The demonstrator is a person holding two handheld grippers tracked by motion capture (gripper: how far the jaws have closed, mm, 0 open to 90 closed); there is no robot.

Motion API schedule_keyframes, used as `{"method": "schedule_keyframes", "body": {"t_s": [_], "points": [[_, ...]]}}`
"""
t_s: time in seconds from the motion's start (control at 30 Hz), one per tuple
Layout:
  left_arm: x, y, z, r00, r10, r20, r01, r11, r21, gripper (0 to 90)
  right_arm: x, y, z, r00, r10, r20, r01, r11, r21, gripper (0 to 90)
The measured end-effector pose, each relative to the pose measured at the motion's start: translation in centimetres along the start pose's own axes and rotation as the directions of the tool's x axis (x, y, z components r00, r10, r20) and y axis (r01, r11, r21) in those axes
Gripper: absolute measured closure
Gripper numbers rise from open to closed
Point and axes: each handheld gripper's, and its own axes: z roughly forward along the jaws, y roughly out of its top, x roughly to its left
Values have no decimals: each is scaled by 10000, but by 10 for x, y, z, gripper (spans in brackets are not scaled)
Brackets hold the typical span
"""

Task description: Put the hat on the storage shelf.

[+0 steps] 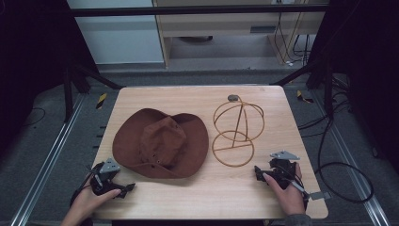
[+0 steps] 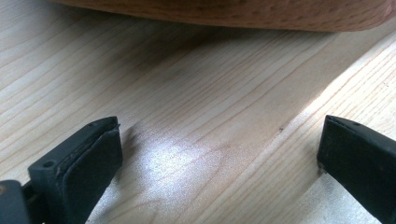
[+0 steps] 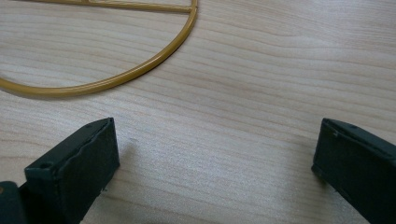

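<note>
- Your left gripper (image 1: 123,188) is sitting at the near left corner of the table (image 1: 197,197), jaws spread wide with nothing between them, just bare wood showing in the left gripper view (image 2: 219,154).
- Your right gripper (image 1: 258,172) is resting near the right front edge, also wide open and holding nothing, going by the right gripper view (image 3: 215,158).
- The brown hat (image 1: 161,142) is lying brim-down in the left-middle of the table, just beyond your left gripper and not touching it. In the left gripper view you're only getting a strip of its brim (image 2: 233,14) along the top, so the crown is cut off there.
- The gold wire hat stand (image 1: 237,127) is standing right of the hat, near it but apart. Its base ring is lying flat on the wood, with the domed cage rising over the ring's far side.
- That base ring (image 3: 116,77) is curving across the top left of the right gripper view, just ahead of your right jaws; the rest of the stand is running out of the picture.
- Nothing is sitting between either gripper and the hat or stand, so the way in is looking open.
- There's a small dark knob (image 1: 232,98) at the top of the stand; I can't make out what it is.
- Around the table it's pretty dark: cables (image 1: 339,165) are trailing over the floor on the right, and the rails and frame are hard to read.
</note>
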Motion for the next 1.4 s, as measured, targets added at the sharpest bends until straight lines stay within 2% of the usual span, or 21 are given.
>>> {"method": "schedule_keyframes", "body": {"t_s": [0.3, 0.37, 0.43, 0.47, 0.53, 0.77, 0.83, 0.93, 1.0, 1.03, 1.2, 1.23, 1.3, 1.4], "points": [[0, -1, -1, 9999, 132, 41, -132, 9999, 15, 0, 0, 0, 0, 10000, -2, 2, 2, 10000, -2, 4], [1, 0, -3, 9999, 149, 57, -149, 9999, 45, 46, 0, 0, 0, 10000, -3, 1, 3, 10000, 0, 4], [1, 1, -9, 10000, 13, -27, -13, 9995, -321, 36, 0, 0, 0, 10000, 0, 1, 0, 10000, -1, 4], [1, 1, -9, 10000, 13, -27, -13, 9995, -321, 37, 0, 0, 0, 10000, 3, -1, -3, 10000, 0, 4], [1, 2, -15, 9998, -191, -29, 189, 9971, -731, 37, 0, 0, 0, 10000, 1, 1, -1, 10000, 0, 4], [-9, 10, -27, 9998, 45, 215, -11, 9879, -1552, 31, 0, 0, 0, 10000, -1, 2, 1, 10000, -3, 4], [-12, 14, -33, 9991, 225, 359, -155, 9826, -1848, 32, 0, 0, 0, 10000, 1, 2, -1, 10000, -1, 4], [-15, 25, -45, 9987, 504, 8, -489, 9736, -2228, 32, 0, 0, 0, 10000, 3, 1, -3, 10000, -3, 4], [-13, 39, -62, 9972, 735, -160, -751, 9631, -2585, 35, 0, 0, 0, 10000, 0, 1, 0, 10000, -2, 4], [-13, 39, -62, 9972, 735, -160, -751, 9631, -2585, 35, 0, 0, 0, 10000, -3, 1, 3, 10000, 0, 4], [-13, 64, -78, 9933, 1140, -197, -1152, 9588, -2599, 36, 0, 0, 0, 10000, 0, 1, 0, 10000, 0, 4], [-13, 68, -78, 9924, 1225, -131, -1218, 9599, -2525, 36, 0, 0, 0, 10000, -2, 2, 2, 10000, 0, 4], [-13, 74, -77, 9925, 1198, 228, -1103, 9615, -2518, 36, 0, 0, 0, 10000, 3, 1, -3, 10000, 0, 4], [-12, 82, -75, 9907, 1321, 329, -1210, 9652, -2318, 35, 0, 0, 0, 10000, 1, 2, -1, 10000, -1, 4]]}}
